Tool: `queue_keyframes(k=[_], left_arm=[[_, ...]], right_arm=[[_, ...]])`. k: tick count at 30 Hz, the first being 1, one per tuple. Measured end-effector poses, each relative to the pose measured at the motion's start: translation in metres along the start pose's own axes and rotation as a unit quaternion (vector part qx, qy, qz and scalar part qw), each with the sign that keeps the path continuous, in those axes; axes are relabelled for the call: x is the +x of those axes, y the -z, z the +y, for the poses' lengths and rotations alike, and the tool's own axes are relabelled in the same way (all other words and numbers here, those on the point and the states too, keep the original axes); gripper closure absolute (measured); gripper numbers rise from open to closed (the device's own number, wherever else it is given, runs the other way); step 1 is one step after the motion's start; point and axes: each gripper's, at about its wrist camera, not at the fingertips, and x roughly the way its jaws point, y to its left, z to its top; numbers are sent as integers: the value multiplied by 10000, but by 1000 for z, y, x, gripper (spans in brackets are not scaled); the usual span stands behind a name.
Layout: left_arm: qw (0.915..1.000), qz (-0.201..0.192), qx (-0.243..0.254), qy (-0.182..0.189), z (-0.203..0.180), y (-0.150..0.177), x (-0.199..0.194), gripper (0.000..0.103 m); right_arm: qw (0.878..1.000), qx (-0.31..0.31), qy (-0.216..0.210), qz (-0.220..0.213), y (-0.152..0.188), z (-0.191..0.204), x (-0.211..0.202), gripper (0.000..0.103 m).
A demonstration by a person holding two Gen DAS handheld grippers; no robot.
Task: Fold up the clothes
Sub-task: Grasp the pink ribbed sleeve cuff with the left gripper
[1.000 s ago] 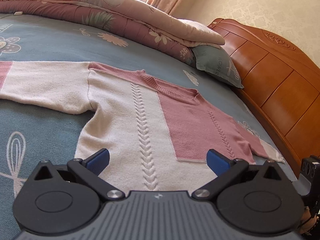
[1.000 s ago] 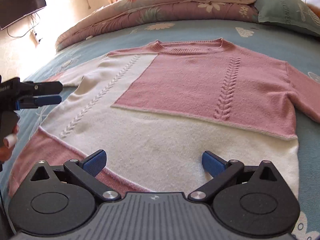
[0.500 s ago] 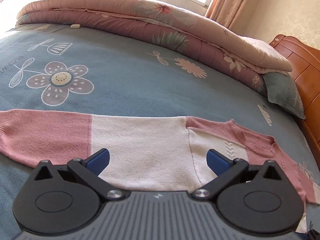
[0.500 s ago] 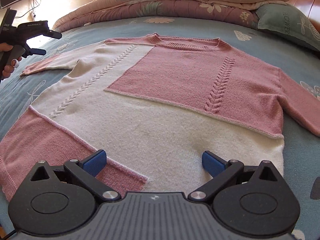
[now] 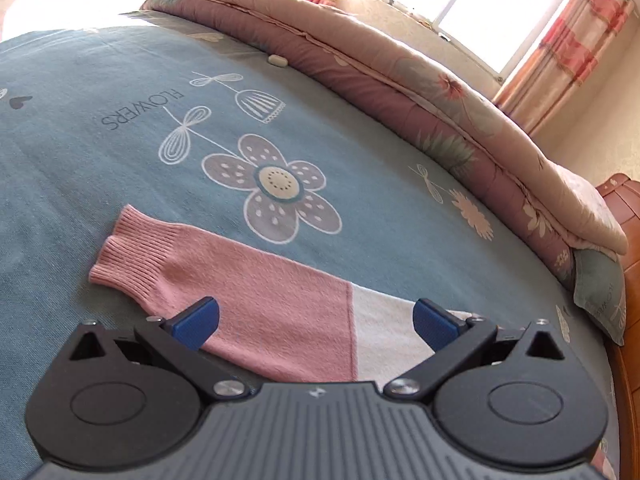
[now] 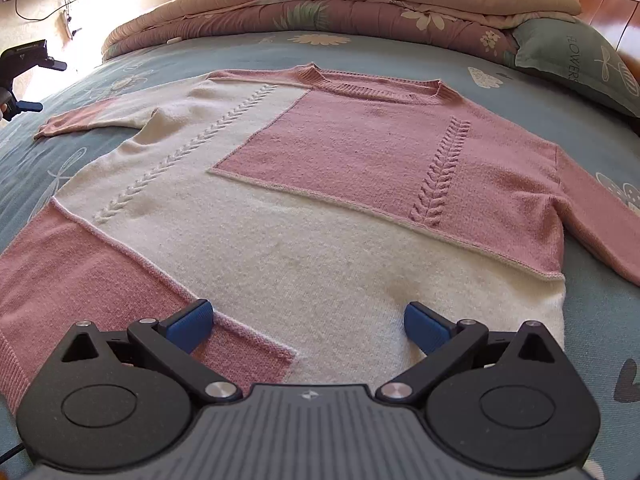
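A pink and cream knit sweater [image 6: 328, 208] lies flat, front up, on the blue bed sheet [image 6: 600, 312], neck toward the far quilt. Its left sleeve [image 5: 256, 300] stretches out sideways, pink at the ribbed cuff [image 5: 128, 256] and cream nearer the body. My left gripper [image 5: 316, 318] is open just above that sleeve, close to the cuff, with nothing held. My right gripper [image 6: 306, 322] is open over the sweater's bottom hem, also holding nothing. In the right wrist view the left gripper [image 6: 20, 80] shows at the far left edge beyond the sleeve end.
A rolled pink floral quilt [image 6: 340, 4] runs along the far side of the bed. A blue-green pillow [image 6: 576, 64] lies at the far right by the wooden headboard [image 6: 608, 4]. Bare blue flowered sheet [image 5: 160, 128] surrounds the sweater.
My left gripper has swung left from the sweater's body along the sleeve to its cuff. My right gripper has eased back slightly at the hem. Both stayed open.
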Motion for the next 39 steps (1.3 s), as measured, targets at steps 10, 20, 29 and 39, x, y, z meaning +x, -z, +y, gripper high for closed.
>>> queue_keyframes(k=[10, 20, 29, 39], left_arm=[[9981, -220, -568, -7, 45, -10, 48, 1], [9953, 24, -969, 4, 48, 1, 26, 1], [9904, 246, -1284, 446, 56, 38, 38, 1], [9885, -410, -1299, 653, 70, 29, 51, 1]], right_arm=[[9999, -23, 45, -143, 1, 0, 3, 0], [9999, -3, 37, -146, 1, -1, 3, 0], [9998, 30, 58, -187, 2, 0, 4, 0], [9997, 52, 87, -239, 2, 1, 5, 0]])
